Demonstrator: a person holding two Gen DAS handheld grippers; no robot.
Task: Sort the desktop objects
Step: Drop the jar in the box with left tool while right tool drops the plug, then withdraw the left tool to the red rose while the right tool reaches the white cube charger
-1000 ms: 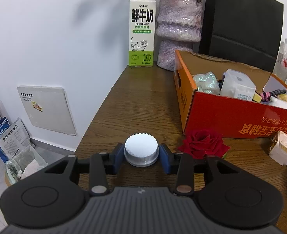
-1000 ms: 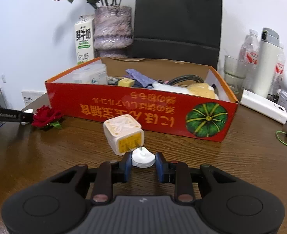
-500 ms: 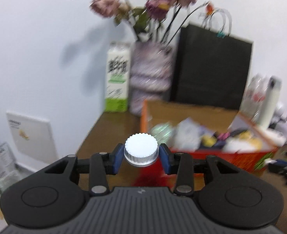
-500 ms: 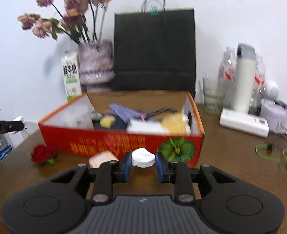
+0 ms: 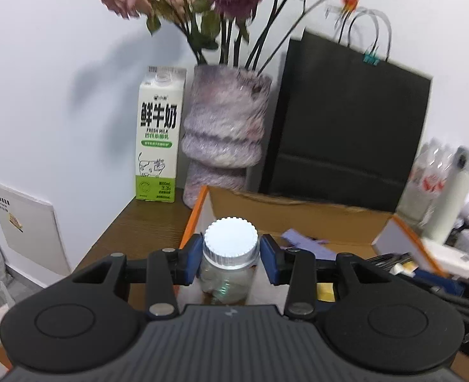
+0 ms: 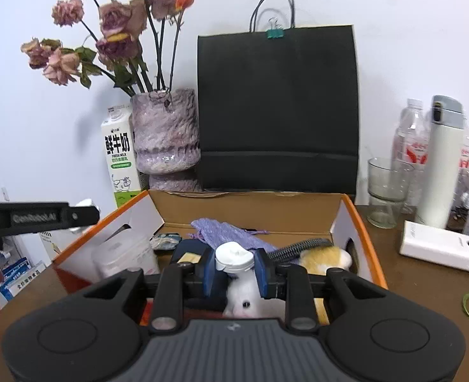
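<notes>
Currently, a capped jar (image 5: 230, 256) is being pinched upright in the left gripper (image 5: 231, 262) and a white-capped bottle (image 6: 234, 259) in the right gripper (image 6: 232, 269), with the open cardboard box (image 6: 349, 210) lying directly below and ahead of both.

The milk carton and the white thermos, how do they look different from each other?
The milk carton is a square box with a green band and printed lettering; the white thermos is a plain round cylinder with a grey cap. The carton stands at the left beside the vase, the thermos at the right beside the water bottles. Both stand upright on the table and are mostly white.
</notes>
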